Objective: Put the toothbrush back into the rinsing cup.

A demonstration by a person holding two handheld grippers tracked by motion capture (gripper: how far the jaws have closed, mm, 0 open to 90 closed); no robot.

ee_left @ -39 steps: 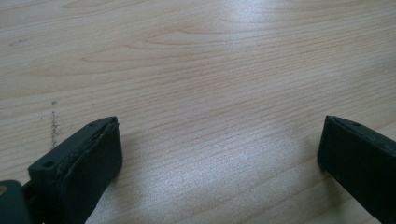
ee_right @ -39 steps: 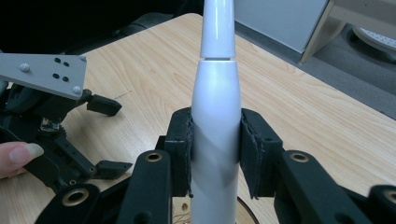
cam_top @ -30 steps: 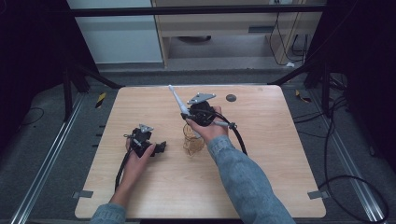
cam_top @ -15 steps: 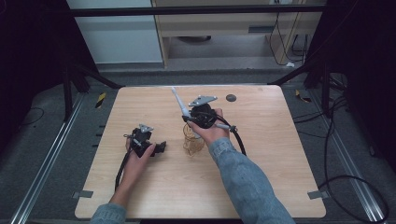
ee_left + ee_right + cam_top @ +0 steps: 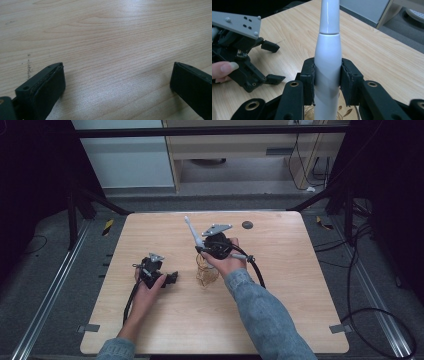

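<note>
Both hands on their tongs, forearms reaching in from below.
Left tongs (image 5: 172, 278) lie low, jaws spread wide apart; right tongs (image 5: 327, 75) are raised, jaws clamped tight, sleeved forearm angled inward.

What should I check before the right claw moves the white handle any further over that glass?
1. Right claw clamped on the white handle: ok, pads press both sides.
2. Handle upright in the grip: ok in the right gripper view.
3. Glass standing on the table: ok, below the right hand.
4. Handle's lower end inside the glass: cannot tell, hidden.
5. Left claw empty and open: ok, bare wood between its jaws.
6. Left claw apart from the glass: ok.
</note>
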